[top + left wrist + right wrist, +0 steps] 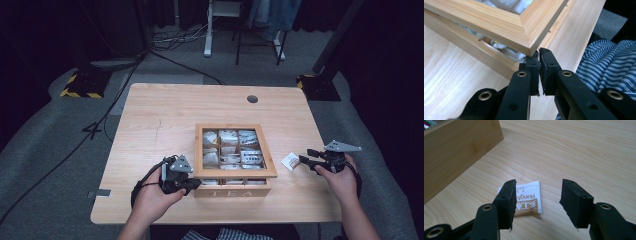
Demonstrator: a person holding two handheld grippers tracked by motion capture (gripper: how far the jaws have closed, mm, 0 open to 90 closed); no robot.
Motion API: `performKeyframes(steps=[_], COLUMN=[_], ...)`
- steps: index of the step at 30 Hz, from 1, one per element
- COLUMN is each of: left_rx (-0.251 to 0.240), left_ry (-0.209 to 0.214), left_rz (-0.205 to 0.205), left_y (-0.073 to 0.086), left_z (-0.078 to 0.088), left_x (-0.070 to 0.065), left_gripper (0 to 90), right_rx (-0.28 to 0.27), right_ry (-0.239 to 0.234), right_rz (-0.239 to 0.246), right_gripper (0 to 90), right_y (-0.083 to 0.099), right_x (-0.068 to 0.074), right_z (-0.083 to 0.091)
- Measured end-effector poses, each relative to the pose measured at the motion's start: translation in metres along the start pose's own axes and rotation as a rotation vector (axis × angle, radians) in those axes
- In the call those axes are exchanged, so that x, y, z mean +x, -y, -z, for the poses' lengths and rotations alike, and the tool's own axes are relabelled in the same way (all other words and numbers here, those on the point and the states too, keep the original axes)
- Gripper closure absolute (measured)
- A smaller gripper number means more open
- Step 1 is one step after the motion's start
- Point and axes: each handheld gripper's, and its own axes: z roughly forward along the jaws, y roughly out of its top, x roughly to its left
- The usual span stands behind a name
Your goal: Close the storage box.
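Observation:
A wooden tea box (232,191) marked TEA stands in the middle of the table, its compartments full of tea sachets. Its glass-paned lid (235,173) is tilted up a little at the front, with a gap over the base. My left gripper (196,183) is shut at the lid's front left corner. In the left gripper view its tips (539,53) touch the underside of that lid (499,22) corner, above the box base (474,52). My right gripper (306,156) stands open over a white and brown sachet (290,161) lying flat on the table. The sachet (529,197) lies below the right gripper (537,187), untouched.
The box's side wall (456,152) is close to the left of the sachet. A round cable hole (252,99) sits near the table's far edge. A striped shirt (609,65) shows past the table's near edge. Bare tabletop (160,120) stretches left of and behind the box.

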Motion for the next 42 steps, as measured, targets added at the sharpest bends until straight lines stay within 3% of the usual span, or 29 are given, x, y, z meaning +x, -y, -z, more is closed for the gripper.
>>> performKeyframes(steps=[18, 20, 21, 23, 30, 37, 42], left_rx=[0.119, 0.048, 0.037, 0.051, -0.002, -0.137, -0.189], left_ry=[0.016, 0.086, 0.087, 0.027, 0.011, -0.076, -0.206], left_rz=[-0.018, -0.023, -0.026, -0.028, -0.031, 0.003, 0.027], left_y=[0.001, 0.000, -0.001, -0.001, -0.001, 0.004, 0.014], left_z=[-0.012, -0.011, -0.009, -0.007, 0.002, 0.012, 0.017], left_x=[-0.001, -0.003, -0.005, -0.007, -0.003, 0.012, 0.034], left_gripper=[85.0, 84.7, 83.0, 81.4, 75.4, 57.9, 42.2], right_rx=[0.005, 0.004, 0.004, 0.003, 0.008, 0.015, 0.015], right_ry=[-0.002, 0.000, 0.000, 0.000, -0.003, -0.004, -0.004], right_rz=[-0.001, -0.003, -0.001, -0.004, -0.002, -0.007, -0.012], right_gripper=[47.3, 47.3, 47.3, 47.3, 47.3, 47.3, 47.1], right_y=[0.001, 0.001, 0.001, 0.001, 0.002, 0.004, 0.005], right_x=[0.001, 0.001, 0.001, 0.001, 0.001, 0.001, -0.001], right_z=[-0.001, 0.000, 0.000, 0.000, 0.000, -0.002, -0.002])
